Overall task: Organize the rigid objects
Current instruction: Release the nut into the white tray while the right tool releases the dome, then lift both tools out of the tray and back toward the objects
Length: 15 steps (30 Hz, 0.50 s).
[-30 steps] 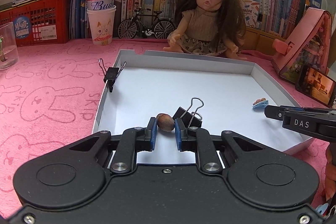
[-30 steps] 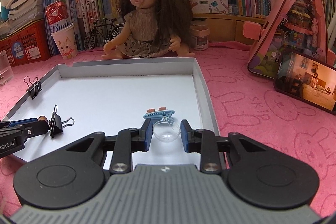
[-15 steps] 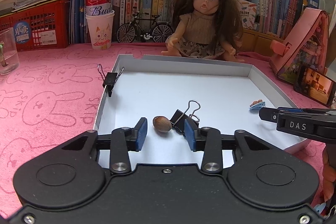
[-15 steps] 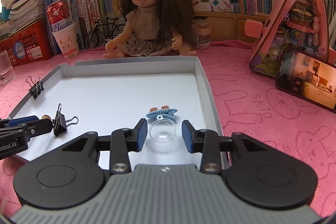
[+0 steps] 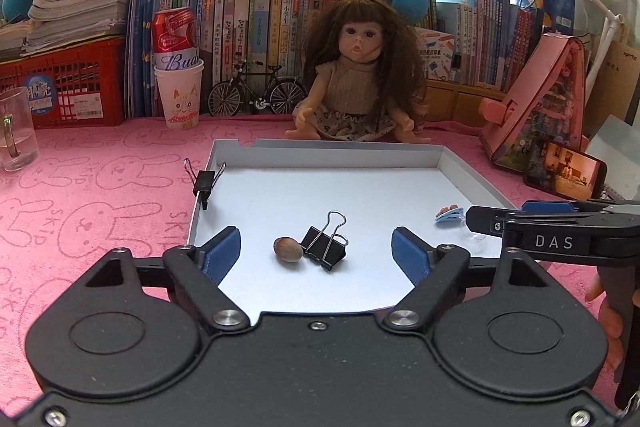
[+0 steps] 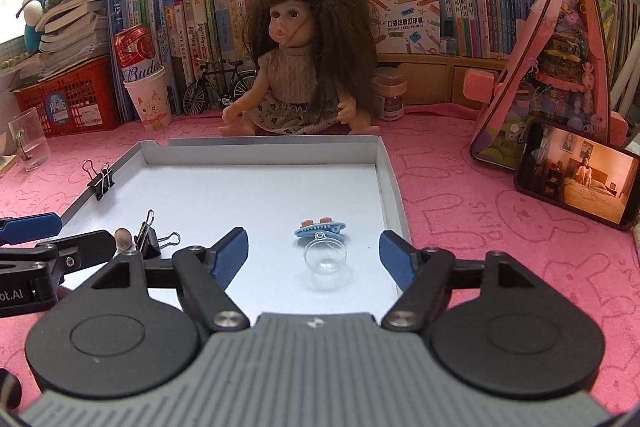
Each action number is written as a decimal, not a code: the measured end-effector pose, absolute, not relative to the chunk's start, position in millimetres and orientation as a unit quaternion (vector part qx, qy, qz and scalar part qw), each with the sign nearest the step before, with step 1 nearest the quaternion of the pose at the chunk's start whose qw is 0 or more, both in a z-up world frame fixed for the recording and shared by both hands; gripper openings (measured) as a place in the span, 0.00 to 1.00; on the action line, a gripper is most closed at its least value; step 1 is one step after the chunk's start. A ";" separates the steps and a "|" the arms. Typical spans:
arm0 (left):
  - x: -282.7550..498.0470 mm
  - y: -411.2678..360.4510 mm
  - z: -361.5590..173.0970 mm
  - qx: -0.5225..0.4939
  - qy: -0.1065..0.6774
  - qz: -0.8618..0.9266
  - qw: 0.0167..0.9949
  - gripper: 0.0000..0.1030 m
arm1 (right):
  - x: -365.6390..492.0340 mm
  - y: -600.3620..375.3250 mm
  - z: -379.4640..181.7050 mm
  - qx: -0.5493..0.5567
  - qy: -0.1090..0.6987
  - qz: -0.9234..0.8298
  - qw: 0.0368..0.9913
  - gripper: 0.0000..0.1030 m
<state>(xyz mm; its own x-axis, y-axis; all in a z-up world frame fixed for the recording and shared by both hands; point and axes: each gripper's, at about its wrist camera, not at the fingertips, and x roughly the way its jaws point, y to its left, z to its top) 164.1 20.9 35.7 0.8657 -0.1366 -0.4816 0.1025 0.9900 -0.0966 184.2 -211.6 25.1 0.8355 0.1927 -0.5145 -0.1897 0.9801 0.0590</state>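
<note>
A shallow white tray lies on the pink cloth. In it lie a brown nut, a black binder clip beside the nut, a blue hair clip and a clear plastic dome touching it. Another binder clip is clamped on the tray's left rim. My left gripper is open and empty, just short of the nut. My right gripper is open and empty, with the dome between its fingers.
A doll sits behind the tray. A paper cup with a red can, a toy bicycle, a glass mug, a pink house toy and a phone stand around it. Books line the back.
Both grippers opened wide and pulled back and up. The left let go of the nut and the right let go of the clear dome; both objects now lie in the tray.
</note>
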 end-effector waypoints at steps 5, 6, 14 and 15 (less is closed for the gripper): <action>145.1 17.9 44.8 -0.030 0.236 -0.076 0.968 0.84 | 168.8 -217.0 32.5 0.010 0.256 0.104 0.961 0.85; 141.2 17.5 46.0 -0.030 0.233 -0.079 0.969 0.85 | 165.6 -218.0 33.3 0.011 0.255 0.106 0.961 0.85; 110.9 15.7 49.2 -0.020 0.217 -0.091 0.972 0.86 | 137.2 -220.4 34.8 0.000 0.238 0.116 0.964 0.91; 107.7 15.4 48.9 -0.019 0.216 -0.093 0.972 0.86 | 133.9 -220.3 34.6 -0.003 0.235 0.117 0.965 0.91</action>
